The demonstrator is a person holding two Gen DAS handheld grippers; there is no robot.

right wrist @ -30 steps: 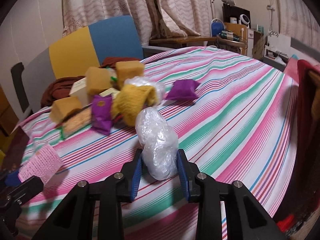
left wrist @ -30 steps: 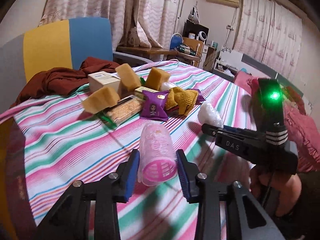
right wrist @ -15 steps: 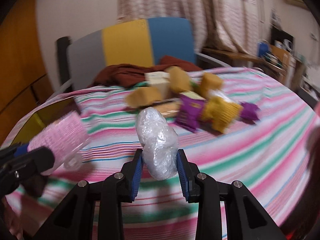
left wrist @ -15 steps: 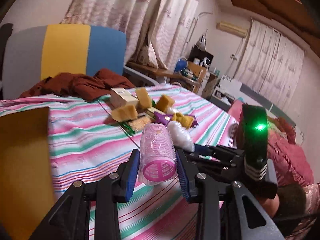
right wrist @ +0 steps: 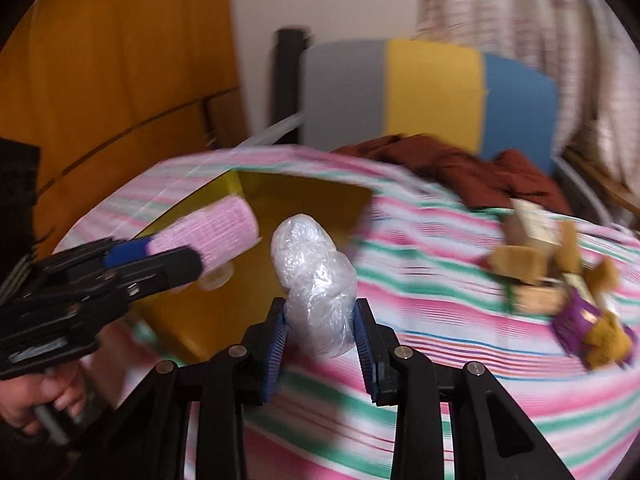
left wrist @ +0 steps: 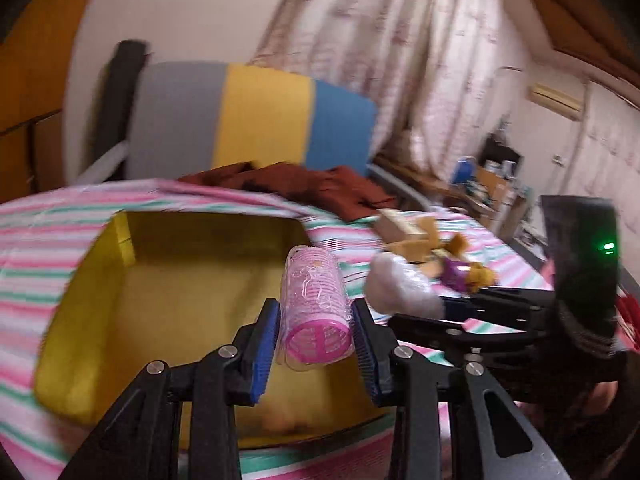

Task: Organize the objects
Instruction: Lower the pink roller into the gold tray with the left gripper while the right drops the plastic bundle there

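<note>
My left gripper is shut on a pink hair roller and holds it above the open yellow box on the striped cloth. My right gripper is shut on a crumpled clear plastic bag, held over the box's right edge. The roller and left gripper show at the left of the right wrist view. The bag and right gripper show at the right of the left wrist view.
A pile of sponges, a small carton and purple snack packets lies on the striped tablecloth to the right. A dark red cloth lies by the grey, yellow and blue chair. A wooden cabinet stands at left.
Both grippers have swung left with their loads, away from the pile. The yellow box has come into full view under them.
</note>
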